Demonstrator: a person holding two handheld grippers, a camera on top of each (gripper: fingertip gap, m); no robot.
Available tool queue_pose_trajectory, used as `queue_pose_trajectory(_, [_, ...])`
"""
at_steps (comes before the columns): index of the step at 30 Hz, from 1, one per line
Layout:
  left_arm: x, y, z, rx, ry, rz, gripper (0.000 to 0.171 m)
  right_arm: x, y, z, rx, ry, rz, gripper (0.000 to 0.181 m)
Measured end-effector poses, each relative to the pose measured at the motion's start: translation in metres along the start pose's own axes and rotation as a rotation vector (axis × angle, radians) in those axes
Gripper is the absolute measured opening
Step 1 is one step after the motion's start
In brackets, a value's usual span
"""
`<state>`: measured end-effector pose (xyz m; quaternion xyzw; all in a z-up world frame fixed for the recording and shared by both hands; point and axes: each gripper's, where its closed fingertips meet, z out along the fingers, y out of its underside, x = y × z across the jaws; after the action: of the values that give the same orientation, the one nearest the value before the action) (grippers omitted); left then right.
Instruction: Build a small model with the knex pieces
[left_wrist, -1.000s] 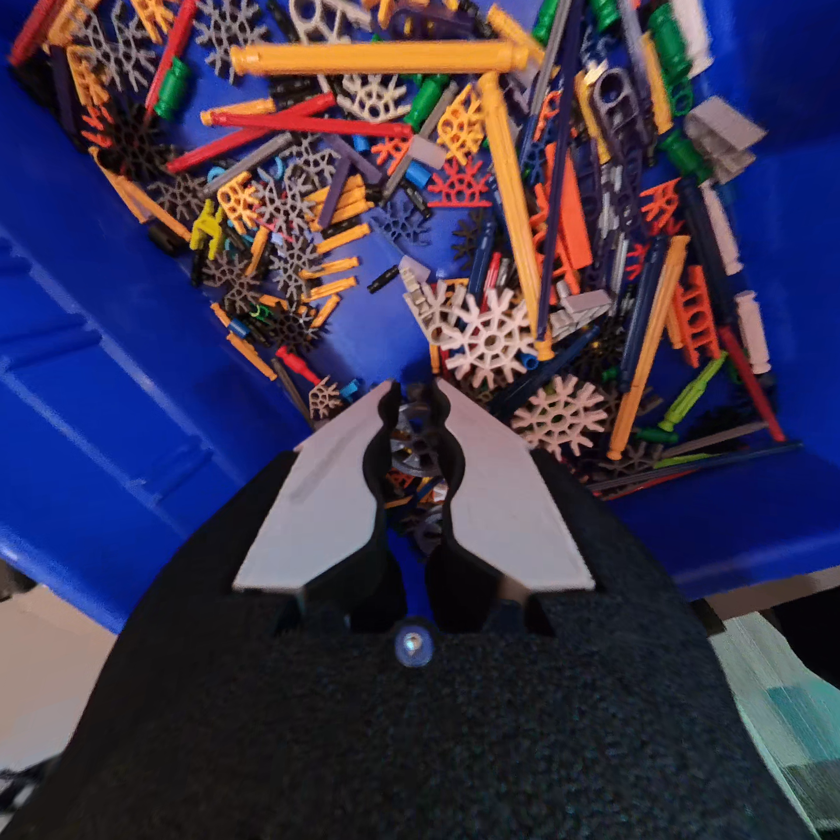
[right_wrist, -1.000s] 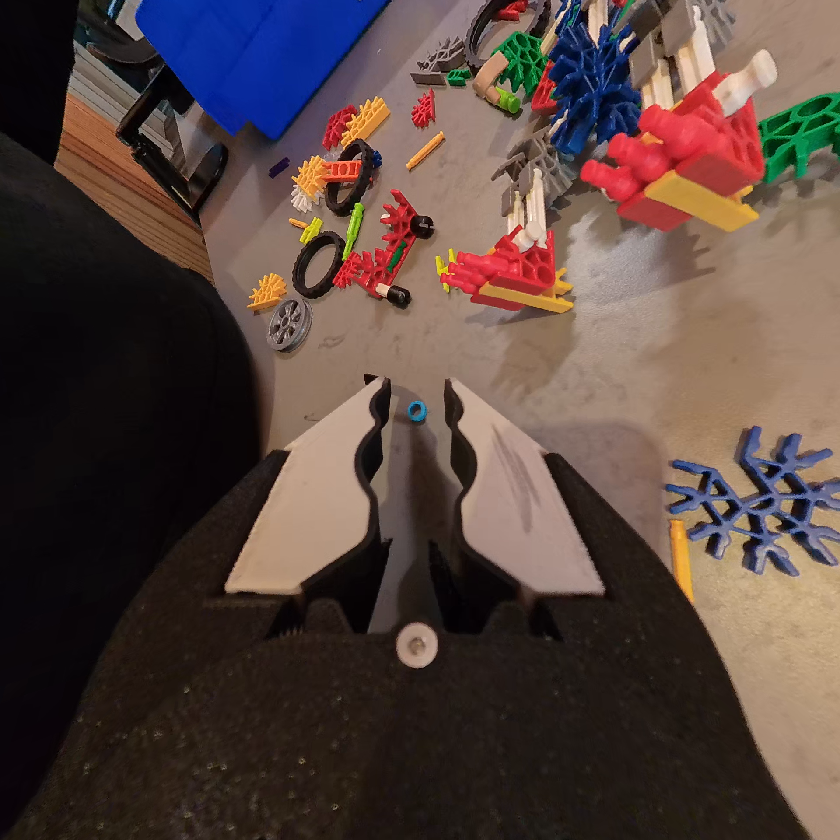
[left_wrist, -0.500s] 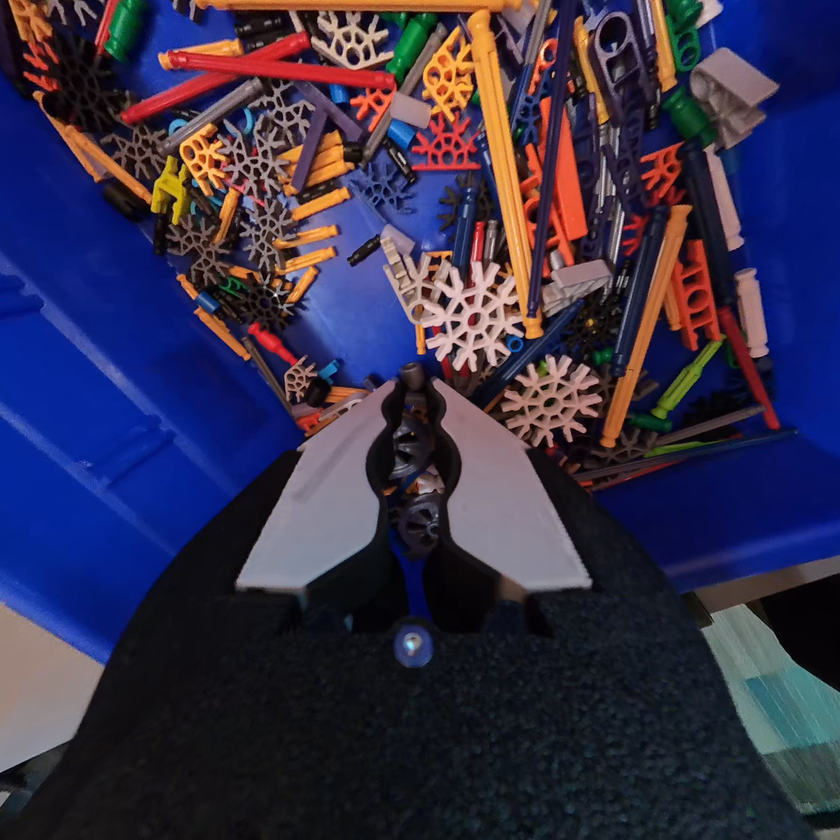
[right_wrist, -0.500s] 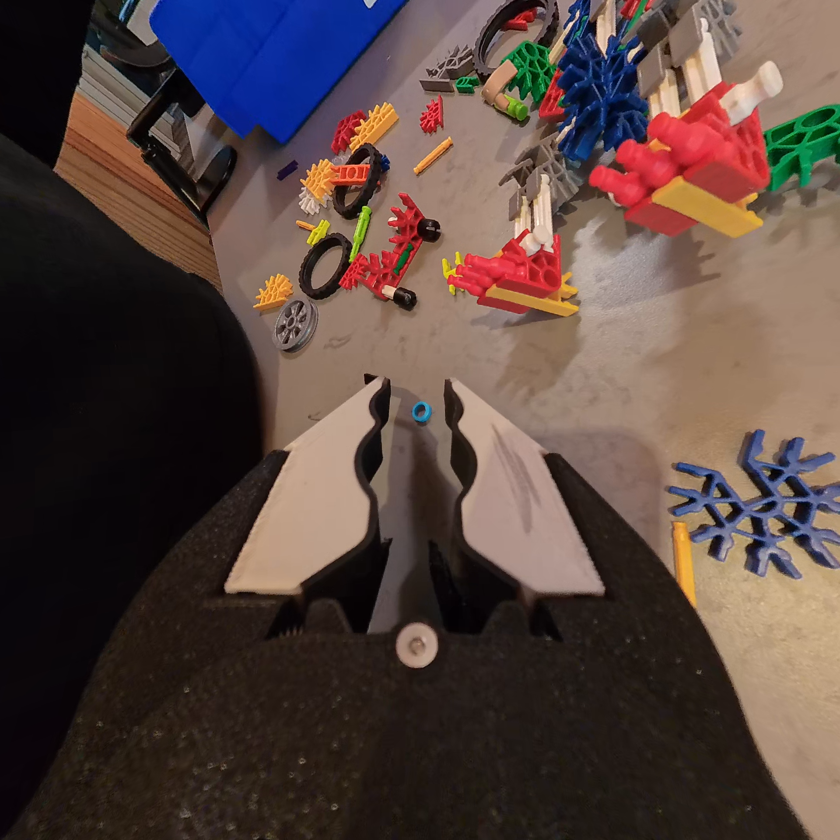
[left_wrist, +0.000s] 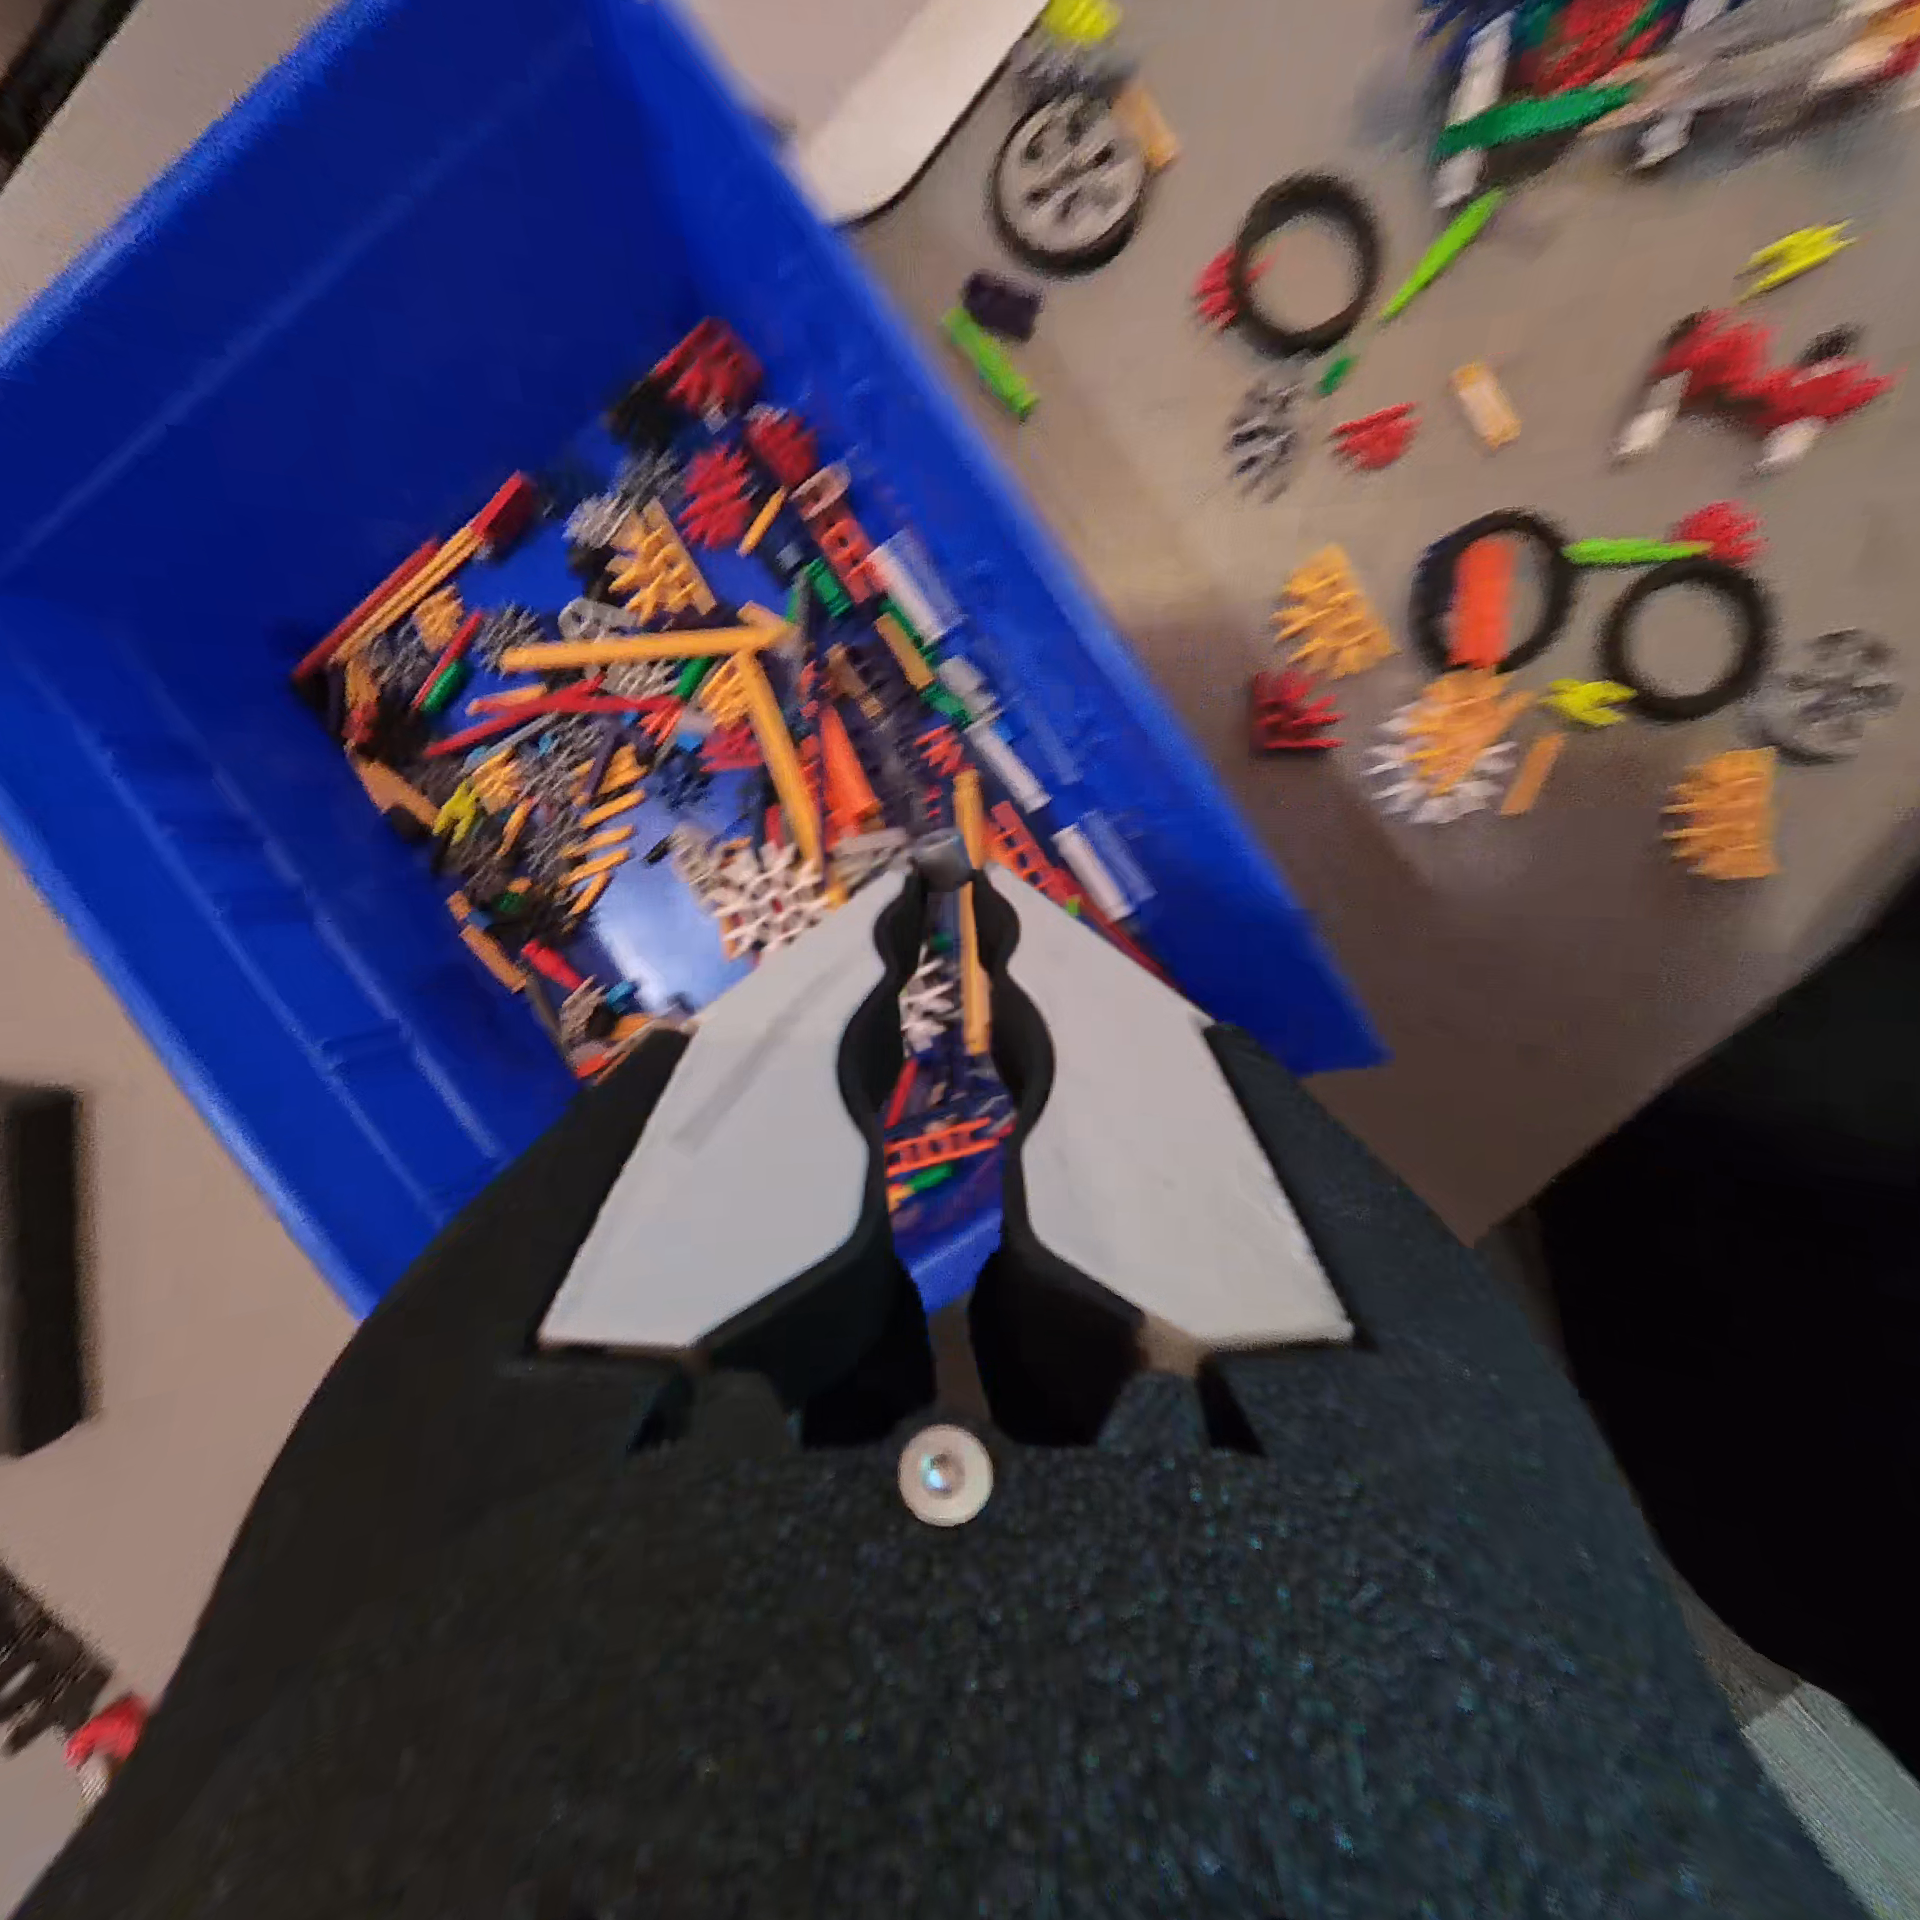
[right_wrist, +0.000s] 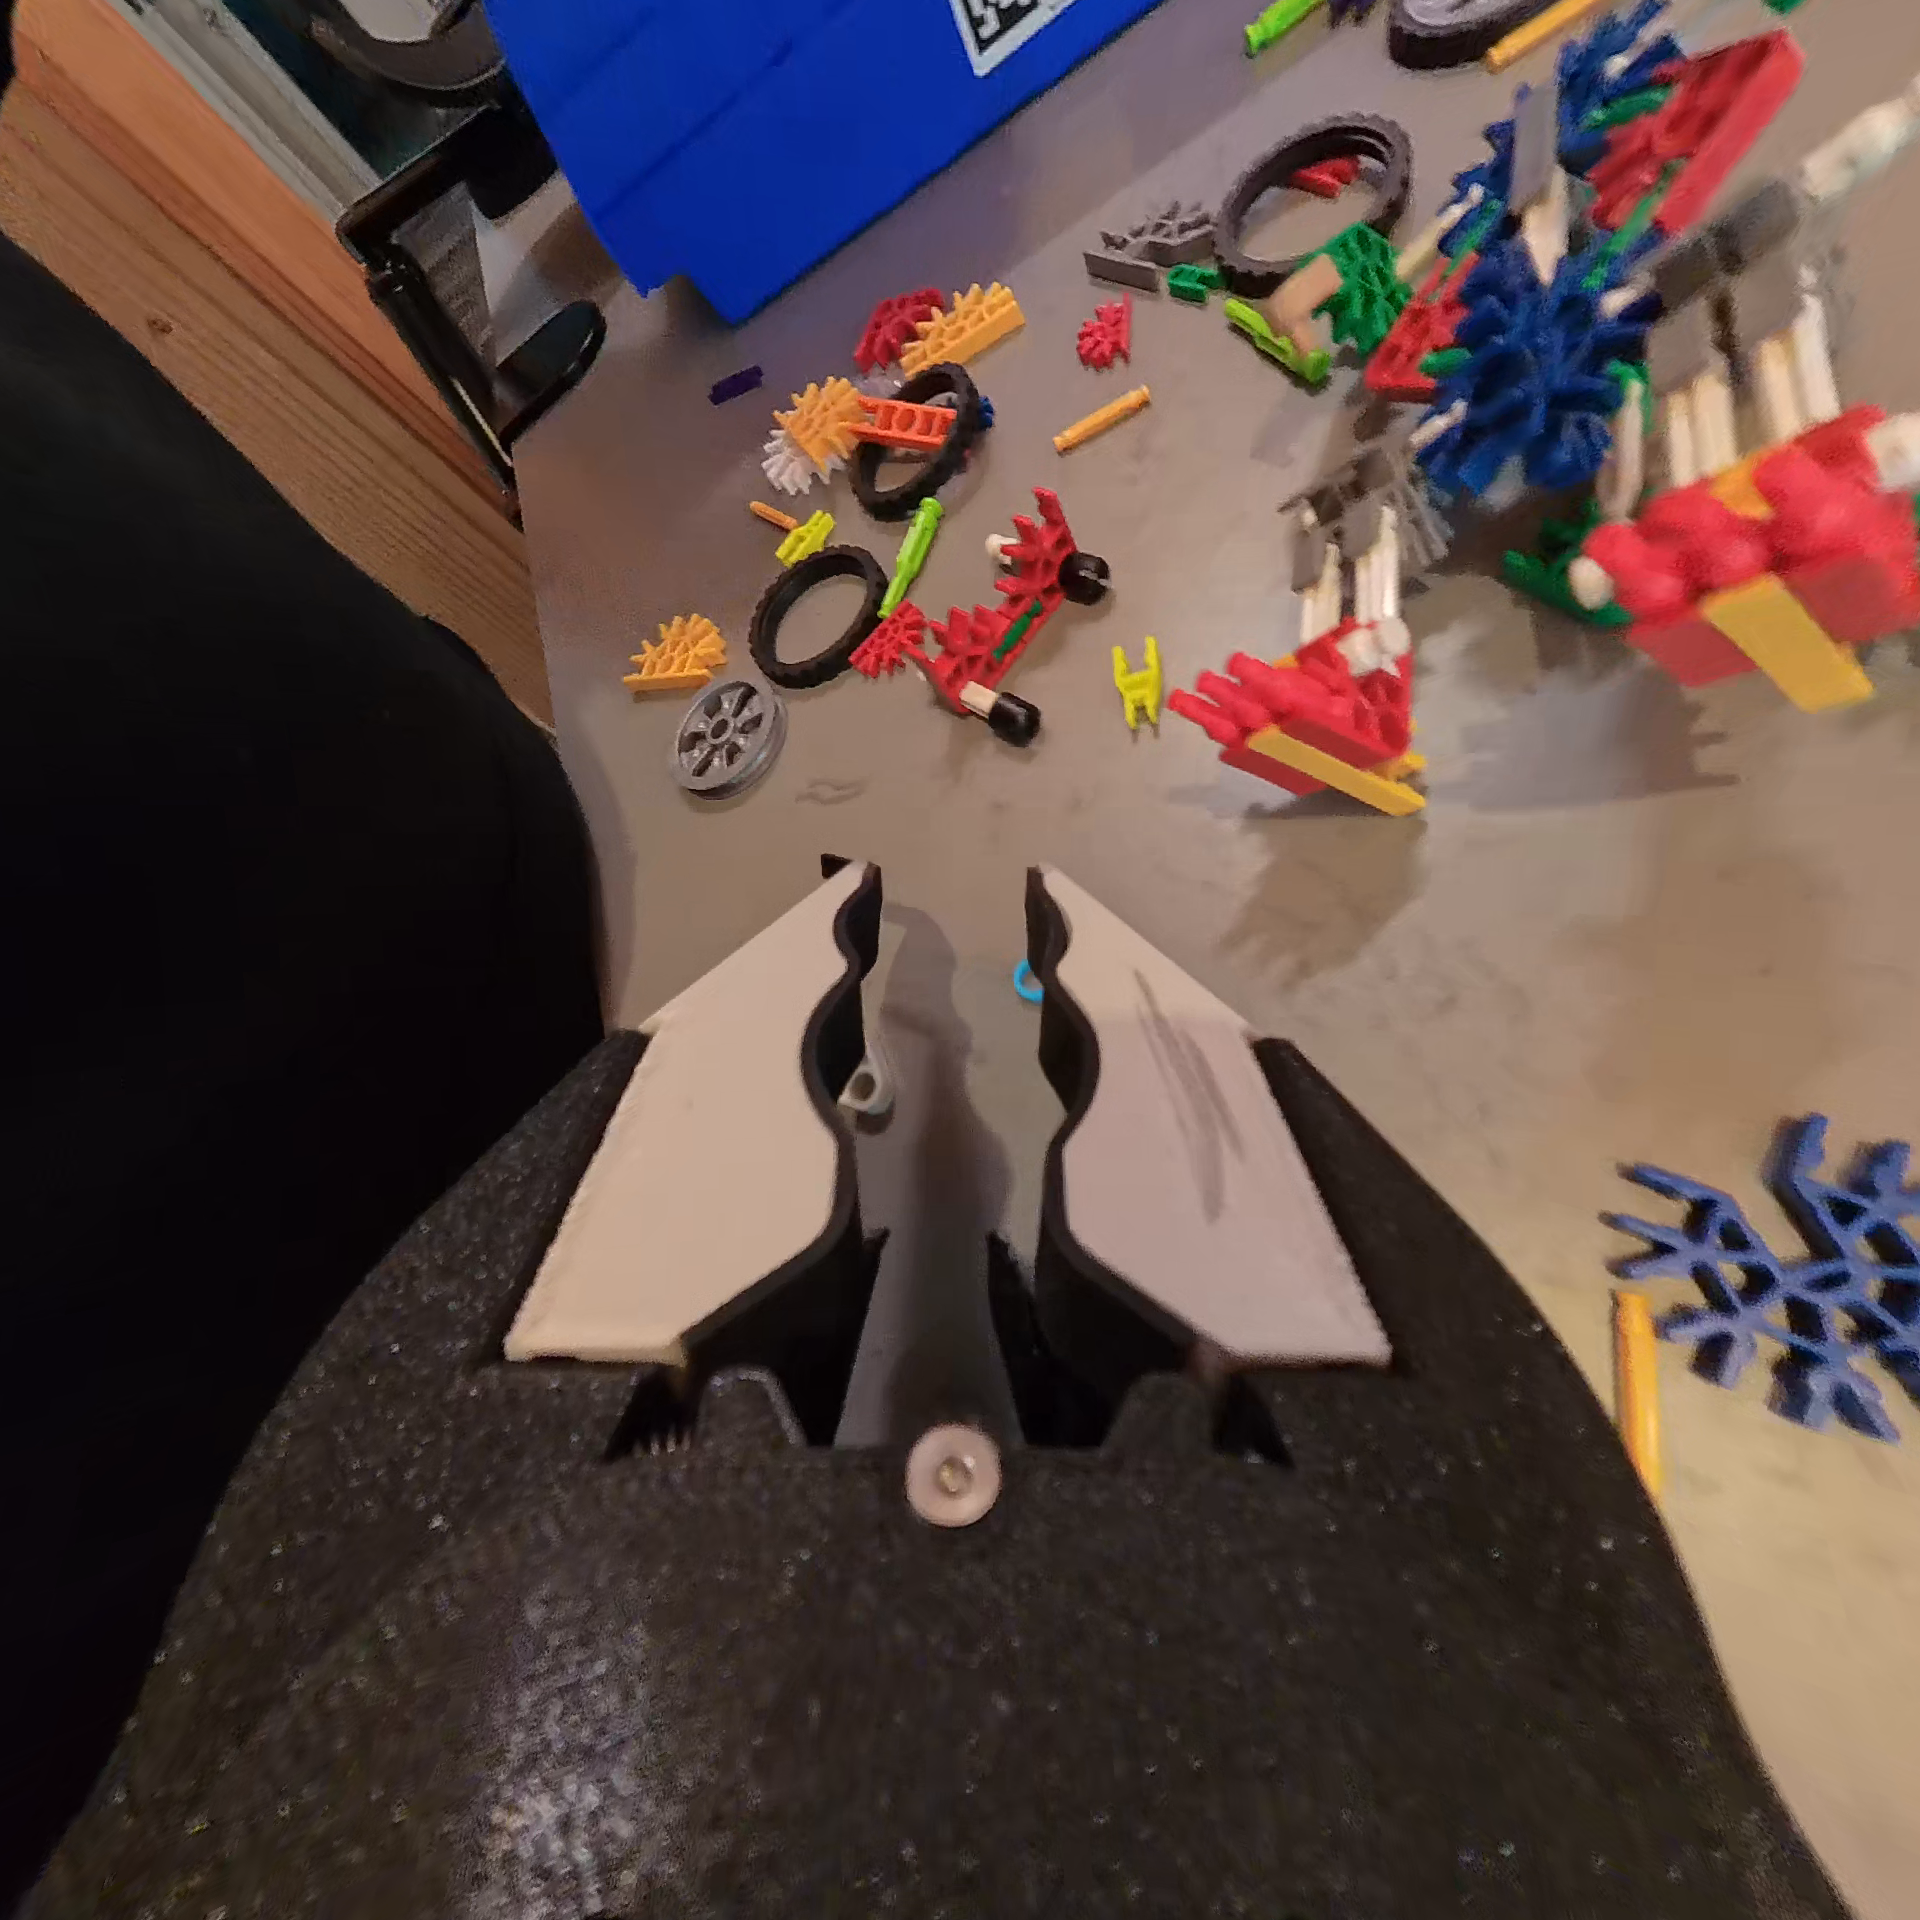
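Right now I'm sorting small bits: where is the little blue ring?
In the right wrist view, the little blue ring lies on the grey table between the right gripper's open jaws, close against the right-hand one.

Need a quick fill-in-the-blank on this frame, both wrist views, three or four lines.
1. The bin full of construction-toy pieces is coloured ____.
2. The right gripper has its jaws ____ over the grey table.
3. The small ring lying between the right jaws is ____ in colour.
4. The left gripper pinches a small ____ piece at its tips.

Missing words: blue; open; blue; grey
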<state>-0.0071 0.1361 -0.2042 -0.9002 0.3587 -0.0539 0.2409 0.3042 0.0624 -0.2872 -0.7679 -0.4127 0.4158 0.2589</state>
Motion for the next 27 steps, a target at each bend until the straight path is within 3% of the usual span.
queue_pose_trajectory(6, [0.098,-0.038,0.002,0.131,0.244,0.032,0.007,-0.014,-0.010,0.011,0.019,-0.007,-0.088,0.033])
queue_pose_trajectory(11, [0.177,-0.044,0.049,0.091,0.396,0.042,0.007,-0.014,-0.016,0.018,0.027,0.026,-0.122,0.033])
queue_pose_trajectory(16, [0.224,-0.052,0.092,0.066,0.451,0.068,0.007,-0.010,-0.017,0.027,-0.023,0.041,-0.146,0.040])
queue_pose_trajectory(21, [0.239,-0.057,0.117,0.032,0.418,0.103,0.008,-0.008,-0.018,0.036,-0.059,0.041,-0.156,0.045])
queue_pose_trajectory(27, [0.234,-0.054,0.130,-0.028,0.359,0.102,0.008,-0.008,-0.018,0.044,-0.091,0.032,-0.162,0.045])
